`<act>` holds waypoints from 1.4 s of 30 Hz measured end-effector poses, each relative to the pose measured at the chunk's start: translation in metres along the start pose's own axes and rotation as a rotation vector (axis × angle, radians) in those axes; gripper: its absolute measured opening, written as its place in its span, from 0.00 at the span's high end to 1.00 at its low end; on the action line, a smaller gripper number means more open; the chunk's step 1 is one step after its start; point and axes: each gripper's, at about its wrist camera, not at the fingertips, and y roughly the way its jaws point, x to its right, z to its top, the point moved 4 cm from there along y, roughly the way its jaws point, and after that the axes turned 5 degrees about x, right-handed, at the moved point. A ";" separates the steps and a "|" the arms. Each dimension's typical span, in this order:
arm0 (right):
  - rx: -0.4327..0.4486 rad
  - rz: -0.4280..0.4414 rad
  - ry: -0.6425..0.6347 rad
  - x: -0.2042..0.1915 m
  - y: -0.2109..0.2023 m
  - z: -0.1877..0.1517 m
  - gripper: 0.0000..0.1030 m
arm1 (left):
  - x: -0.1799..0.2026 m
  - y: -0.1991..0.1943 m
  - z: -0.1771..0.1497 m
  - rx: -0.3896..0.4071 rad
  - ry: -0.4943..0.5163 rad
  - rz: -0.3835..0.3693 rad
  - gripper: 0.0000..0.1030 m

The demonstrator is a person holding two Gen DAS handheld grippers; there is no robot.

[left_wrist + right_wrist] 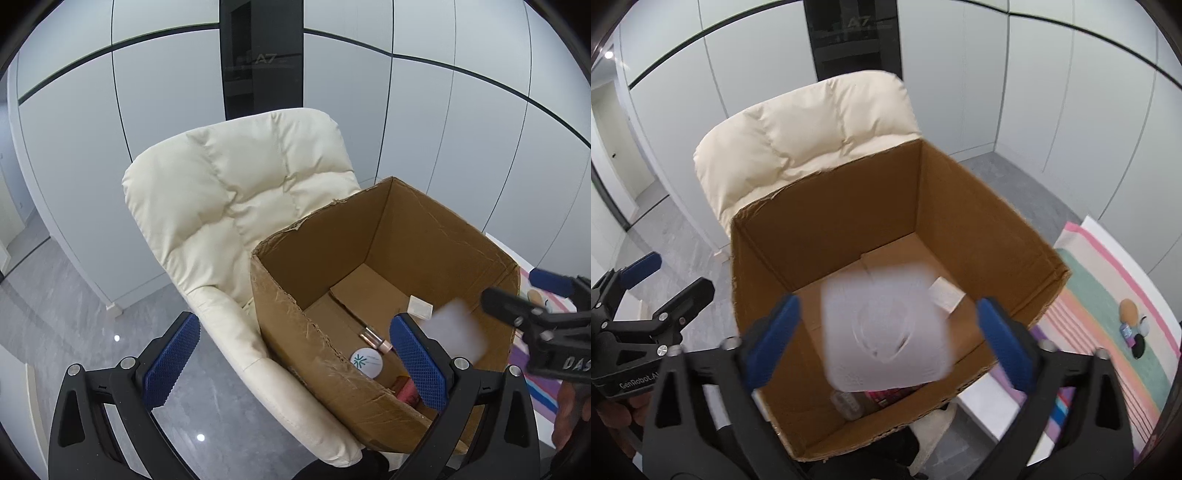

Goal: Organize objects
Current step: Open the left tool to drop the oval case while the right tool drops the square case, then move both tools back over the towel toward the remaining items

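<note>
Your right gripper point(886, 328) stands wide open; the blurred white packet point(886, 328), possibly tissue, hangs loose between its pads above the cardboard box point(827, 229). Your left gripper point(291, 360) is open, empty.

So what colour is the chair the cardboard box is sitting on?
Cream, with quilted padding: the chair, clearest in the left wrist view.

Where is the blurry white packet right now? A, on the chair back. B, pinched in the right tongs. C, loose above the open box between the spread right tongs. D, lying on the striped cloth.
C: the packet is blurred over the box, clear of both pads of the right tongs.
</note>
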 end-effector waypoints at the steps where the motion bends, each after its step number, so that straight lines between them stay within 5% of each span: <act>1: 0.008 0.000 0.003 0.001 -0.001 0.001 0.00 | 0.001 0.001 0.000 -0.002 0.001 0.000 0.00; 42: 0.025 -0.145 0.122 0.118 -0.046 -0.025 0.00 | 0.120 0.017 0.011 -0.006 0.100 -0.130 0.00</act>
